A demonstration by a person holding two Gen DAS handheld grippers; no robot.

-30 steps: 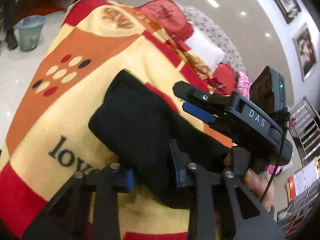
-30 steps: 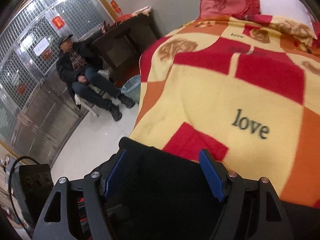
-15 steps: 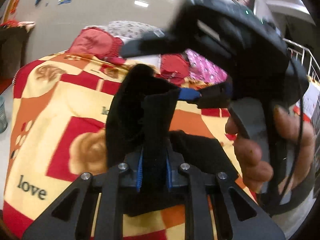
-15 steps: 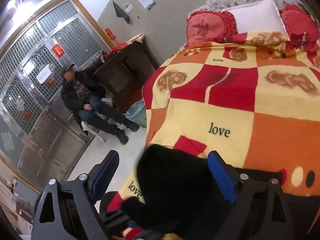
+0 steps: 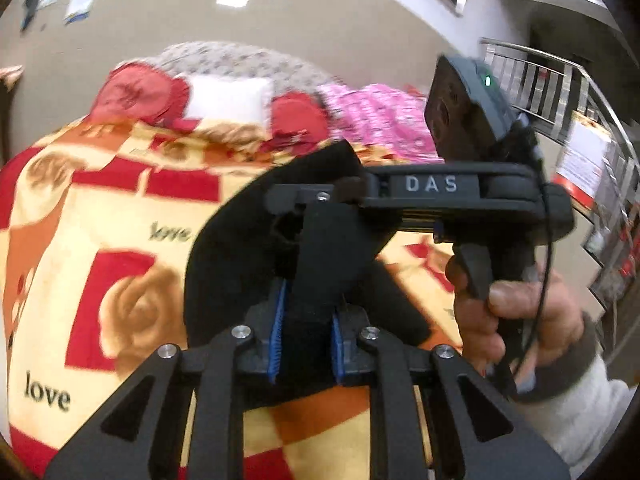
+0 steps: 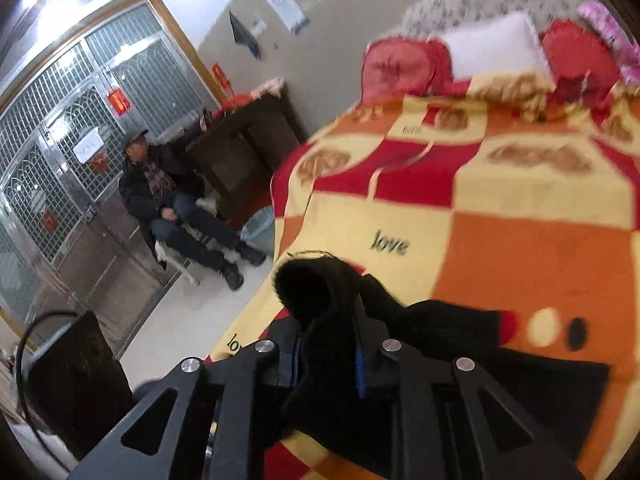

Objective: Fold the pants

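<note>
The black pants [image 5: 224,256] lie bunched near the front edge of a bed with a yellow, red and orange blanket [image 5: 120,208]. My left gripper [image 5: 306,340] is shut on a raised fold of the pants. My right gripper [image 6: 328,360] is shut on another fold of the pants [image 6: 320,304], lifted above the blanket [image 6: 520,248]. In the left wrist view the right gripper [image 5: 312,204] reaches in from the right, just above and touching the same black cloth. The rest of the pants [image 6: 500,364] trails flat to the right.
Red and white pillows [image 5: 224,100] and a pink cover [image 5: 380,120] lie at the head of the bed. A man sits on a chair [image 6: 168,204] left of the bed, beside a dark cabinet [image 6: 244,152] and a bin [image 6: 260,232]. A metal railing [image 5: 560,92] stands at right.
Both grippers have closed on folds of the black pants, the left first, the right in the last half second, and lifted the cloth off the blanket. Both views swung toward the headboard.
</note>
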